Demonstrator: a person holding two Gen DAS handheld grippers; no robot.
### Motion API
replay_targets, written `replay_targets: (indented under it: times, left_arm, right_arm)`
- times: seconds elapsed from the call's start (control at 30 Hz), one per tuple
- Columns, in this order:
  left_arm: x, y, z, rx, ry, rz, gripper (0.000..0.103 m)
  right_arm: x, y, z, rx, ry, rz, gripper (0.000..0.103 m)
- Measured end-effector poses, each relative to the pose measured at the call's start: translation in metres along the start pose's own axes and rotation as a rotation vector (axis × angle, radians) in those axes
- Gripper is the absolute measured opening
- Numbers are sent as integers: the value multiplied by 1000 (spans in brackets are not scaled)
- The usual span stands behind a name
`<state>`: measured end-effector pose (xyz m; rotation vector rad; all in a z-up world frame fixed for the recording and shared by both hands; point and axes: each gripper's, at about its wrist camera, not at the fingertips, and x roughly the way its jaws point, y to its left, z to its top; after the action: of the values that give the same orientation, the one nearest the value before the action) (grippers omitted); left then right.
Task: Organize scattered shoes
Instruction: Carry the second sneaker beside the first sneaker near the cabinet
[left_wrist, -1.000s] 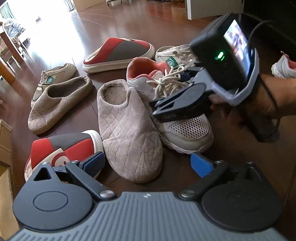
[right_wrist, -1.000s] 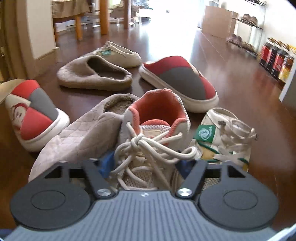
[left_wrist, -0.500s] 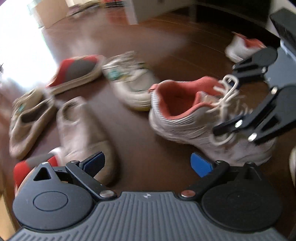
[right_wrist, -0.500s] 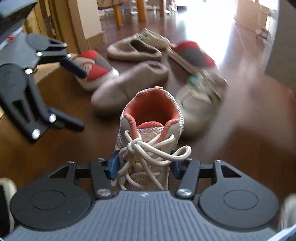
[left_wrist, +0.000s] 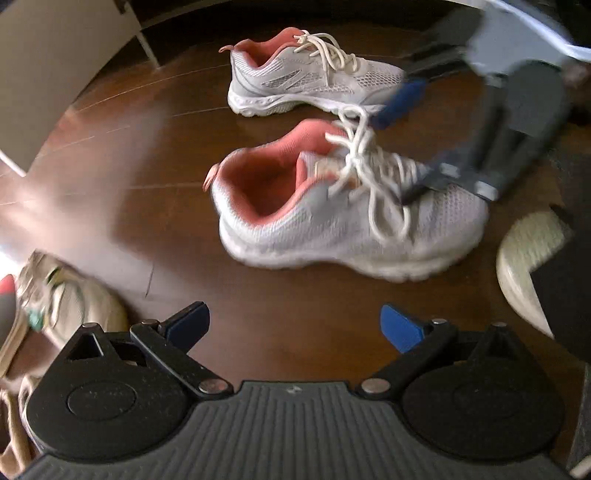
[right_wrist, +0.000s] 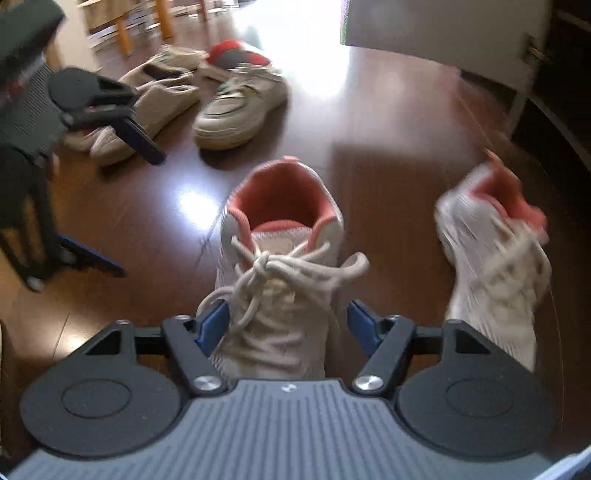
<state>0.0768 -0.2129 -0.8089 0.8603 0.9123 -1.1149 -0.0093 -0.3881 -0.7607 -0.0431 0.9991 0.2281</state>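
A grey-white sneaker with pink lining (right_wrist: 284, 258) stands on the dark wood floor between the jaws of my right gripper (right_wrist: 286, 325). The jaws are opening: the right pad stands off the shoe and the left pad is just beside it. Its matching sneaker (right_wrist: 495, 266) lies close on the right. In the left wrist view the same sneaker (left_wrist: 332, 221) sits in front of its mate (left_wrist: 314, 81), with the right gripper (left_wrist: 410, 147) over its laces. My left gripper (left_wrist: 295, 325) is open and empty, short of the near sneaker.
A blurred pile lies further back: a beige sneaker with a green label (right_wrist: 240, 107), beige slippers (right_wrist: 162, 96) and a red-grey slipper (right_wrist: 232, 55). A white panel (left_wrist: 55, 66) stands at the back left. A pale shoe sole (left_wrist: 528, 258) shows at the right edge.
The right gripper carried the pink-lined sneaker away from the pile, brought it beside its mate, and its jaws have widened. The left gripper swung round and now faces the pair.
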Motion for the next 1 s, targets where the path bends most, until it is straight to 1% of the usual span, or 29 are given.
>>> replay_targets:
  times: [0.1, 0.13, 0.17, 0.23, 0.3, 0.33, 0.37, 0.4, 0.43, 0.5, 0.67, 0.7, 0.8, 0.9, 1.0]
  left_arm:
    - [15, 10, 5, -43, 12, -48, 101]
    - [24, 14, 5, -58, 25, -69, 101]
    - [30, 16, 5, -62, 33, -76, 101]
    - [36, 16, 5, -52, 36, -60, 101]
    - [37, 17, 9, -63, 22, -55, 101]
    - [37, 18, 11, -77, 17, -60, 101]
    - [38, 19, 14, -83, 14, -61, 101]
    - [39, 20, 17, -84, 12, -60, 101]
    - [42, 22, 21, -79, 12, -52, 102]
    - [45, 24, 30, -61, 1, -31, 102]
    - [53, 34, 54, -27, -34, 18, 102]
    - [56, 40, 63, -42, -46, 25, 102]
    - [59, 50, 77, -66, -60, 23, 102]
    - [57, 52, 79, -52, -73, 26, 102]
    - [57, 50, 76, -30, -79, 35, 102]
  right_arm:
    - [-4, 1, -12, 29, 19, -1, 79]
    - [-1, 4, -16, 30, 28, -6, 80]
    - [3, 8, -20, 29, 40, -13, 80]
    - [15, 14, -26, 33, 70, -34, 82]
    - [22, 18, -30, 57, 59, -50, 82]
    - [24, 18, -32, 71, 49, -49, 75]
    - [24, 17, -34, 85, 41, -39, 73]
    - [24, 16, -34, 89, 32, -38, 64]
    - [23, 15, -34, 88, 20, -50, 59]
    - [24, 11, -32, 93, 7, -63, 57]
    - [32, -7, -22, 142, -24, -130, 56]
    - [33, -11, -20, 150, -32, -149, 56]
    - [36, -26, -13, 176, -43, -190, 60]
    - [29, -32, -10, 162, -41, -216, 61]
    - [20, -24, -15, 120, -11, -228, 68]
